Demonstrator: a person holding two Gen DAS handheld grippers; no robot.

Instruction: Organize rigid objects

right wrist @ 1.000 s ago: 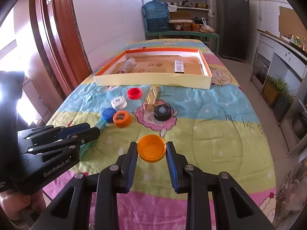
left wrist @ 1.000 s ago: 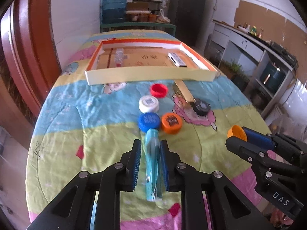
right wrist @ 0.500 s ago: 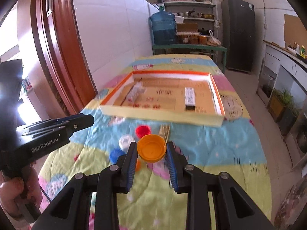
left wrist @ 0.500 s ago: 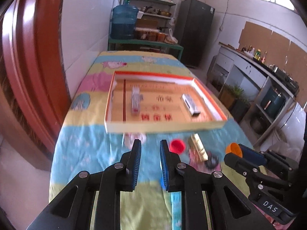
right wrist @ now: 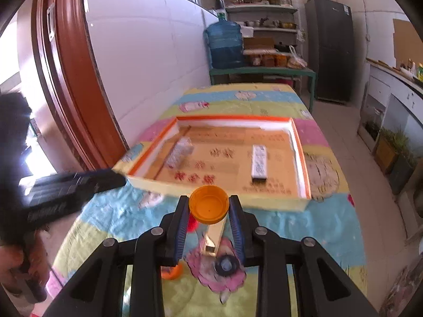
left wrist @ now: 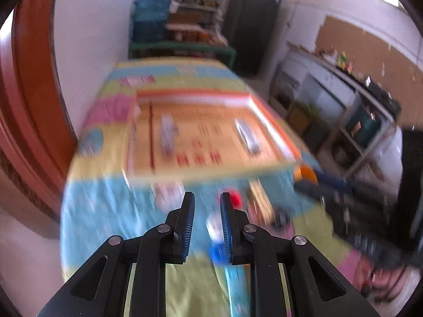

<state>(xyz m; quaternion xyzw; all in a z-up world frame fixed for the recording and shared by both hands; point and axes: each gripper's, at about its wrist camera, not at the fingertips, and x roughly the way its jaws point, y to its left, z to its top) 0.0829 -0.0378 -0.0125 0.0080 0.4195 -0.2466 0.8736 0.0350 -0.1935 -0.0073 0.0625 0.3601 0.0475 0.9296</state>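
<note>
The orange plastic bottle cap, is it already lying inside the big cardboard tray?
No, the orange plastic bottle cap is pinched between the right gripper's fingers, in front of the big cardboard tray's near wall.

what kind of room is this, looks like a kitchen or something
Most likely a home kitchen or pantry area: a big blue water jug beside shelves of jars and pots, a dark fridge, and a counter with bottles on the right.

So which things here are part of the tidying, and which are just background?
Job: orange plastic cap clamped in the right hand-held gripper; shallow orange-rimmed cardboard tray; white flat box inside the tray; black round cap on the quilt.
Background: blue water jug; dark fridge.
</note>
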